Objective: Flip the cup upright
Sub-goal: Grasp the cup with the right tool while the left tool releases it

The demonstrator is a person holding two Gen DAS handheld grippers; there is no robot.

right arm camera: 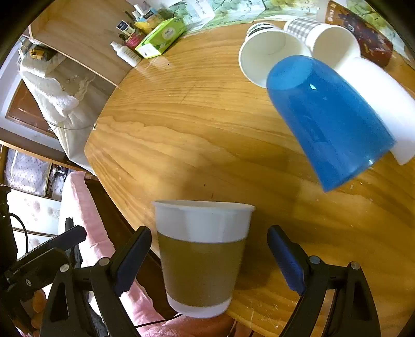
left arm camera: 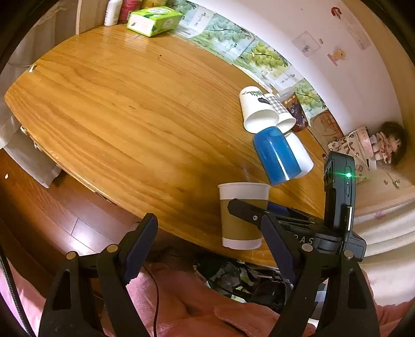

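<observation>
A paper cup (right arm camera: 202, 256) with a brown sleeve and white rim stands upright, mouth up, near the front edge of the wooden table (right arm camera: 197, 129). My right gripper (right arm camera: 210, 232) is open, one finger on each side of the cup, with gaps to both. In the left wrist view the same cup (left arm camera: 242, 223) sits just right of centre, partly behind the right gripper (left arm camera: 259, 210) coming in from the right. My left gripper (left arm camera: 208, 225) is open and holds nothing, hanging over the table's front edge and a pink sleeve.
Behind the cup, a blue cup (right arm camera: 329, 121) and a white cup (right arm camera: 384, 103) stand upside down. Two paper cups (right arm camera: 264, 51) lie on their sides beyond them, mouths towards me. A green box (left arm camera: 153, 19) and bottles sit at the far edge.
</observation>
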